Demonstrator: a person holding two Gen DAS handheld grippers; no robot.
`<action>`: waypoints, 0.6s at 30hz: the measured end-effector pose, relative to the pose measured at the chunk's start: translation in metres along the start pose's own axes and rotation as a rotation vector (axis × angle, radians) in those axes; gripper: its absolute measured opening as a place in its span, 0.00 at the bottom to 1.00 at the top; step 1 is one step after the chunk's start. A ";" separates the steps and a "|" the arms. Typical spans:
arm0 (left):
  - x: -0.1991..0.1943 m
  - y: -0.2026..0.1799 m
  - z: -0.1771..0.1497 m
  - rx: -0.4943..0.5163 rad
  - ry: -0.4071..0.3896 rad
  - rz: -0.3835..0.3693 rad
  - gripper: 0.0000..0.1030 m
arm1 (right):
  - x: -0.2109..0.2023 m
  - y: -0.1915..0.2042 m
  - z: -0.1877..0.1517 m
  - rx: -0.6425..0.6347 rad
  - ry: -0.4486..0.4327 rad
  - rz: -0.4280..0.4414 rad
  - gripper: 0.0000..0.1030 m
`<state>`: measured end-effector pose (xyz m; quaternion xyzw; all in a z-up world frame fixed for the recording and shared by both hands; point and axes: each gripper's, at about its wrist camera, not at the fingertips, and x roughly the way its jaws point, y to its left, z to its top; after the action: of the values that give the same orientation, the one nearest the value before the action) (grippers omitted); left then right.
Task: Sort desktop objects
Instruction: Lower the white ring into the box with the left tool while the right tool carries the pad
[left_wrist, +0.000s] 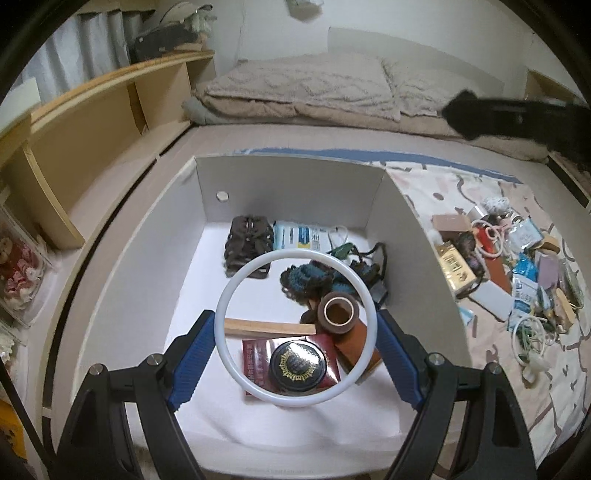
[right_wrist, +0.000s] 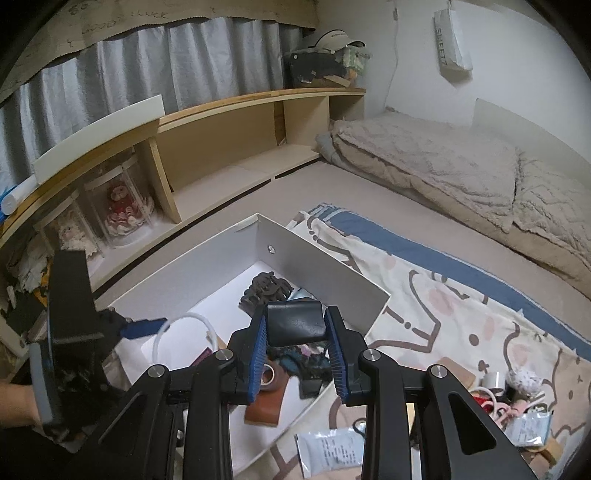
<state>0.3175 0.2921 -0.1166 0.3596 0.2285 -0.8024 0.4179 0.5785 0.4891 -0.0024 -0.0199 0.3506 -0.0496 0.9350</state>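
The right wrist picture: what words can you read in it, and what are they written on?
"SWEET": printed down the white paper bag hanging on the wall.
"LUCK": handwritten on the brown paper sheet above the curtain; the other writing there is too faint to read.
White packet on the patterned cloth: print too small to read.

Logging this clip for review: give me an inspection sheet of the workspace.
Surface: patterned blanket on the floor.
Job's things: white box already holds several items; white ring and black pouch are in the claws.
Clutter: unsorted pile right of the box.
Grippers: left claw shut on the ring over the box; right claw shut on the pouch.
Cables: white cord in the pile.
Surroundings: bedding, wooden shelf.
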 end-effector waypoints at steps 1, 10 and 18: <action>0.004 0.000 -0.001 -0.005 0.010 0.001 0.82 | 0.003 0.000 0.001 0.003 0.004 -0.001 0.30; 0.036 -0.004 -0.010 -0.005 0.114 0.005 0.82 | 0.025 0.004 0.003 0.012 0.033 -0.016 0.30; 0.048 -0.010 -0.014 0.041 0.187 0.043 0.82 | 0.033 0.006 0.009 0.063 0.035 -0.056 0.30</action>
<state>0.2957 0.2825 -0.1620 0.4461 0.2424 -0.7607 0.4045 0.6098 0.4914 -0.0180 0.0008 0.3644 -0.0873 0.9271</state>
